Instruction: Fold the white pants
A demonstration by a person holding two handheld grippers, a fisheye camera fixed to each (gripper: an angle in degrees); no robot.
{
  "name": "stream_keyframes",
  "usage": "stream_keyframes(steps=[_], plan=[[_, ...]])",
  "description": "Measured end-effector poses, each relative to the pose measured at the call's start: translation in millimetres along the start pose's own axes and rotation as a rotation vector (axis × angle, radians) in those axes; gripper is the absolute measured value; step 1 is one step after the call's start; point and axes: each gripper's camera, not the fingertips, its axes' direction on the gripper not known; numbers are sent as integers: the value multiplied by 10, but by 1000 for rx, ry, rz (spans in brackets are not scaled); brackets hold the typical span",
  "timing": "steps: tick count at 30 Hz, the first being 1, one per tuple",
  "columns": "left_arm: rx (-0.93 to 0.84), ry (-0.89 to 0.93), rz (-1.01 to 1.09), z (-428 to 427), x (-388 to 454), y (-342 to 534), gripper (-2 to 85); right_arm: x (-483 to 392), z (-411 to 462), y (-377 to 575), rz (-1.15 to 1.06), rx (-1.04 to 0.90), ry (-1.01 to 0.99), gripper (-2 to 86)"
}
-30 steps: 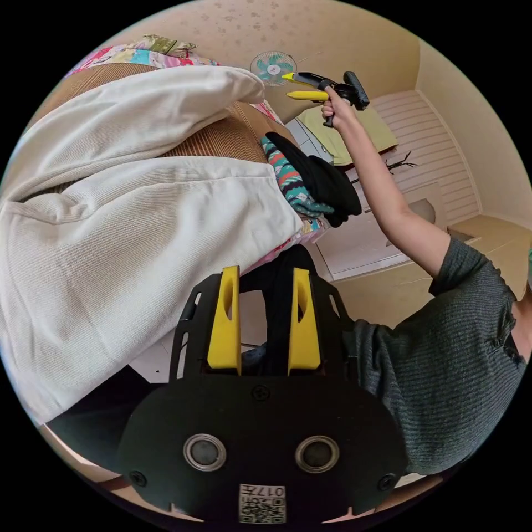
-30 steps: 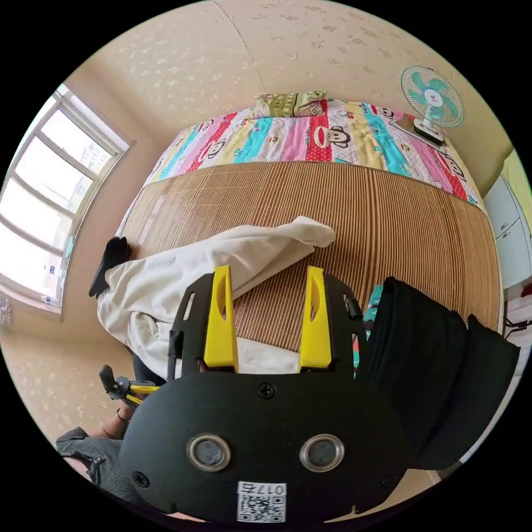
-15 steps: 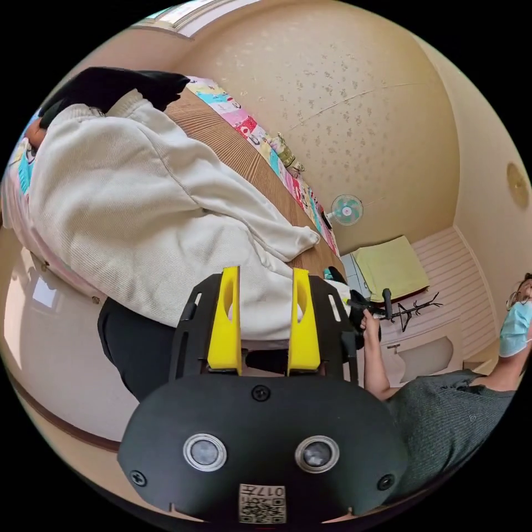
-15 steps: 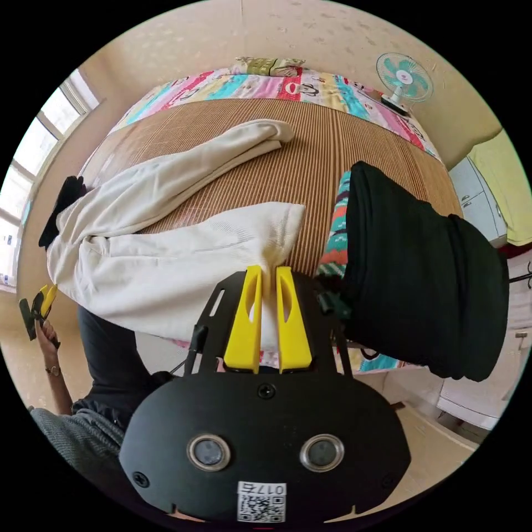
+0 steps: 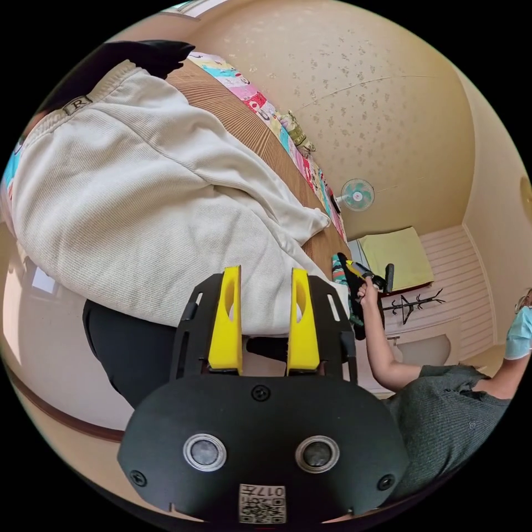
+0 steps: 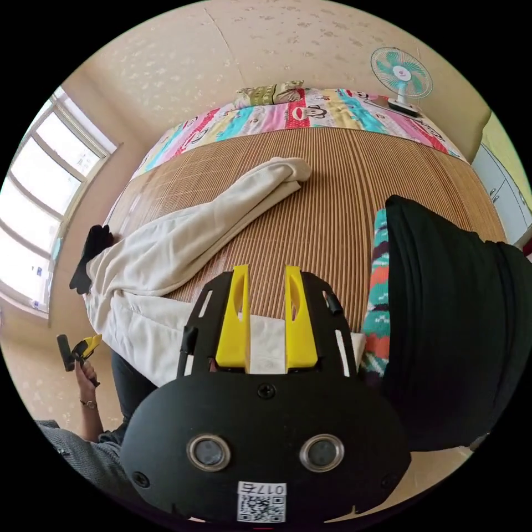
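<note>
Lying on bed mat (image 6: 332,205): white pants (image 6: 183,249), legs spread apart, near edge so both tools can reach. Left tool (image 5: 265,318) jaws spread, cloth edge just past tips. Right tool (image 6: 266,318) jaws spread over leg end, nothing pinched. Black clothes (image 6: 449,310) stacked beside, out of way.

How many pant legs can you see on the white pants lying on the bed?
2. One leg stretches diagonally across the bamboo mat toward the fan. The other leg lies along the near bed edge, its end behind the right gripper.
</note>
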Motion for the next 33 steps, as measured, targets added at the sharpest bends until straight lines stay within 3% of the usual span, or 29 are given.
stream_keyframes(steps=[3,6,8,10,13,18,20,24,29,33], plan=[[2,-27,-19,-112,48,-32,128,272,365,-565,124,16,-141,115],[28,-75,-40,-322,93,-20,126,513,661,-935,308,-8,-72,120],[51,-113,-69,-502,88,-6,126,531,654,-1052,307,56,-120,104],[67,-132,-95,-625,57,-6,126,502,722,-1219,256,-1,-178,66],[99,-135,-142,-793,-27,-35,126,343,422,-1339,141,-61,-84,42],[238,-205,-229,-1177,-109,-34,126,356,-1265,-117,59,424,-41,36],[337,-274,-299,-1416,-184,19,133,663,-1397,282,167,399,-35,38],[449,-334,-390,-1718,-404,40,166,1257,-1188,845,310,174,-36,57],[543,-230,-468,-2103,-782,-152,185,1148,-1821,1634,201,284,-140,81],[542,-116,-556,-2212,-1058,-280,154,1378,-2012,2242,320,192,-329,74]])
